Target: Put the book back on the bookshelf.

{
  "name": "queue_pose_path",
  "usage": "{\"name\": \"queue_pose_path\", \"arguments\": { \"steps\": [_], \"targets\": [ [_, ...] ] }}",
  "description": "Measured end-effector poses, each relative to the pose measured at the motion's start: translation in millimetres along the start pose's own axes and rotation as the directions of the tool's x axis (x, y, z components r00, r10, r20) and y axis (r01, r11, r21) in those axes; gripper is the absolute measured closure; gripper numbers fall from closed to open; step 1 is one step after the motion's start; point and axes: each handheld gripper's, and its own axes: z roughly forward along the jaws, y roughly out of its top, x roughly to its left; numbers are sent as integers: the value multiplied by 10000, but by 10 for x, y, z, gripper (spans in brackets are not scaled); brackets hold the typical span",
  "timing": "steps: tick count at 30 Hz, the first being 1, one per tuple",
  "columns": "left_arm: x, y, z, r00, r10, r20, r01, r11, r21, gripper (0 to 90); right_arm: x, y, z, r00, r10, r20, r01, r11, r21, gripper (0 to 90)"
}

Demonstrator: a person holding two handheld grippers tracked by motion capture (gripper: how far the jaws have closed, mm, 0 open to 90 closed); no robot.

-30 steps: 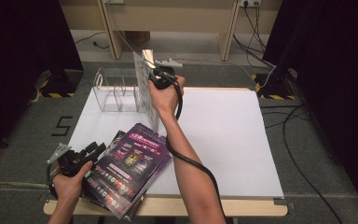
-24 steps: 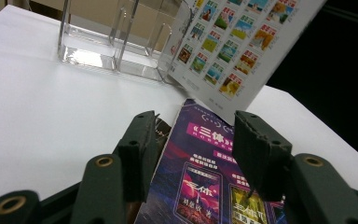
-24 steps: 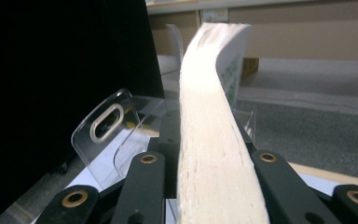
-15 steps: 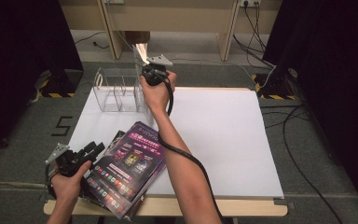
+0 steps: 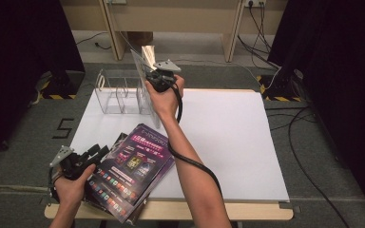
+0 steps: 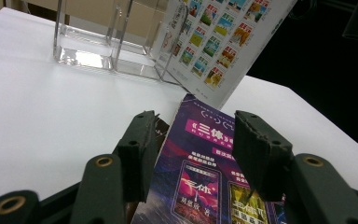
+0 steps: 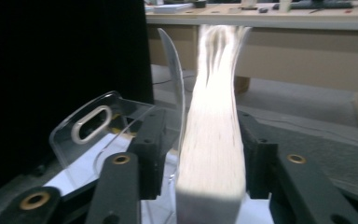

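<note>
Surface (image 5: 247, 142): white board across the middle of the high view, bare on its right half.
Purple magazine (image 5: 132, 171): lies flat at the lower left of the high view, on a stack of similar ones, one corner hanging over the near edge of the surface; in the left gripper view (image 6: 205, 186) its cover runs up from the bottom centre.
Clear rack (image 5: 119, 92): acrylic holder with dividers, upper left of the surface in the high view; top left in the left gripper view (image 6: 98, 42).
Upright magazine (image 5: 145, 71): stands tilted at the rack's right end, just left of the right gripper; in the right gripper view (image 7: 214, 126) it is a blurred pale edge rising through the centre.
Right gripper (image 5: 158, 78): upper centre of the high view, held in a raised hand; its jaws have just been opening and stand spread on either side of the upright magazine, whether the pads touch it is unclear.
Left gripper (image 5: 83, 159): lower left of the high view, low over the purple magazine's left edge; jaws spread, the cover showing between them, nothing pinched.
</note>
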Motion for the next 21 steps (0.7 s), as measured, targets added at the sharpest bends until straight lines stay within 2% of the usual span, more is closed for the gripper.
{"name": "queue_pose_path", "arguments": {
  "steps": [8, 14, 19, 21],
  "targets": [
    [-28, 4, 29, 9999, 53, 149, -54, 10000, 55, 466, -38, -71, -213, 9984, -14, -572, 3, 9998, -182, 558],
    [-45, 27, 31, 9998, 88, 168, -88, 10000, 32, 421, -71, -104, -352, 9969, -124, -780, 105, 9997, -240, 509],
    [-62, 52, 47, 9997, 83, 221, -80, 9999, -139, 425, -115, -163, -499, 9949, -210, -985, 185, 9995, -265, 502],
    [-78, 68, 59, 9994, 219, 252, -215, 9996, -176, 437, -152, -188, -563, 9947, -246, -1000, 216, 9993, -310, 501]
  ]
}}
